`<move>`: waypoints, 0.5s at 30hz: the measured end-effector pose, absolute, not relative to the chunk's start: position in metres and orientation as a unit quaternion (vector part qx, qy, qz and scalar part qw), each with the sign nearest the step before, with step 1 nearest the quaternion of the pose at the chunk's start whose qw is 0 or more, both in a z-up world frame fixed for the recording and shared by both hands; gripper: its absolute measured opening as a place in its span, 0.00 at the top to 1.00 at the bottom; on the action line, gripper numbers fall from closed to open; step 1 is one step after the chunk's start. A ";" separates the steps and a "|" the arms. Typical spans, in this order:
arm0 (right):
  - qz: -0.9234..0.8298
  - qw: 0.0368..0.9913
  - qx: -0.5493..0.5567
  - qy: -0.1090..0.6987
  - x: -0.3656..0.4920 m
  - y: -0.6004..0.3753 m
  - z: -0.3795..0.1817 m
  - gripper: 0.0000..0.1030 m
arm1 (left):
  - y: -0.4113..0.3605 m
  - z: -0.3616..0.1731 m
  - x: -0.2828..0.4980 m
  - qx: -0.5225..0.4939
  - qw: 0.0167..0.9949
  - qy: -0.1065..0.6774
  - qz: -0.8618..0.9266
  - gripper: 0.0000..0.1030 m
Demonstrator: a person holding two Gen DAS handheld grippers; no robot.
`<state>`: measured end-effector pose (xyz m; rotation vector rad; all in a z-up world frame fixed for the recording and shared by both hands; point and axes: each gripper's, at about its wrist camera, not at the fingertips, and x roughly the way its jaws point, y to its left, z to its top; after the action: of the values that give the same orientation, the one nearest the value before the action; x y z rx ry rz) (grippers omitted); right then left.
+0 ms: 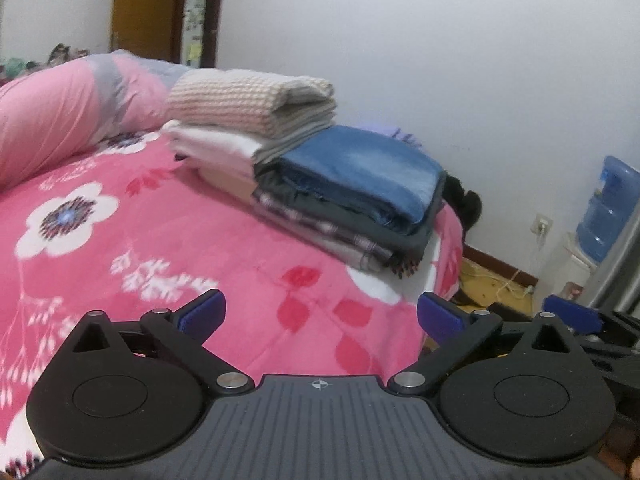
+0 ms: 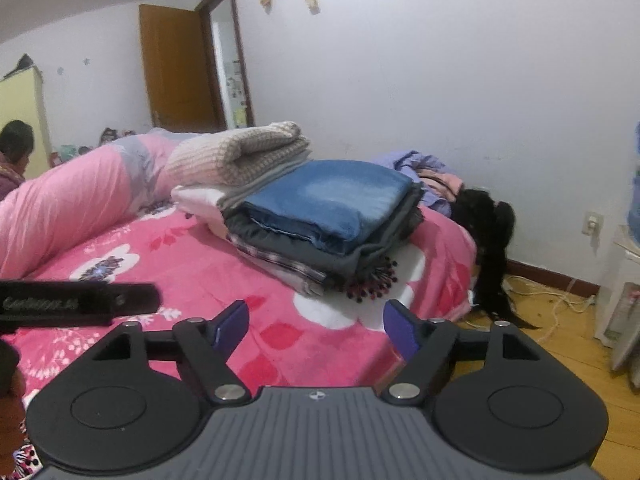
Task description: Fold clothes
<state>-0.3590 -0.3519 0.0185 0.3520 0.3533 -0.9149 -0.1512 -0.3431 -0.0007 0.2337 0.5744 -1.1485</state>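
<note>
Both grippers are hovering over the near part of the bed, holding nothing: the left gripper (image 1: 321, 316) is showing its 2 purple-tipped fingers spread wide apart, and the right gripper (image 2: 316, 326) is likewise standing with its fingers parted and nothing between them. The pink floral blanket (image 1: 160, 240) is covering the bed, and the folded clothes are sitting on it at 12 o'clock from each gripper, well apart from the fingertips. In the nearer stack, folded blue jeans (image 1: 360, 176) are lying on top, resting on a dark grey garment (image 1: 404, 236), which is lying on a plaid piece (image 1: 320, 236) with a dark fringe sticking out at its near corner. Touching that stack on its far left side, a knitted beige sweater (image 1: 240, 100) is sitting on top of a folded white garment (image 1: 212, 148). At 10 o'clock a rolled pink quilt (image 1: 52, 120) is lying along the bed. Behind the stacks, at 1 o'clock in the right wrist view, a crumpled lilac garment (image 2: 416, 164) and a black furry item (image 2: 484, 224) are hanging at the bed's far corner. At 3 o'clock in the left wrist view, a blue water bottle (image 1: 608, 208) is standing on a dispenser. A person (image 2: 14, 156) is sitting at 9 o'clock in the right wrist view, beside an open wooden door (image 2: 176, 68).
</note>
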 end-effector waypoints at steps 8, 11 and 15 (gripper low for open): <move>-0.474 0.847 0.153 0.187 -0.362 -0.336 0.012 0.01 | -0.325 -0.017 -0.165 0.117 0.802 0.272 -0.519 0.00; -0.491 0.837 0.140 0.195 -0.364 -0.328 0.012 0.00 | -0.322 -0.020 -0.169 0.120 0.809 0.264 -0.512 0.00; -0.509 0.828 0.130 0.196 -0.373 -0.318 0.013 0.00 | -0.318 -0.022 -0.178 0.125 0.812 0.253 -0.510 0.00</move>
<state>-0.3732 -0.3179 0.0129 0.2762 0.4160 -1.0807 -0.1780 -0.3175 -0.0224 0.2670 0.5410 -1.0899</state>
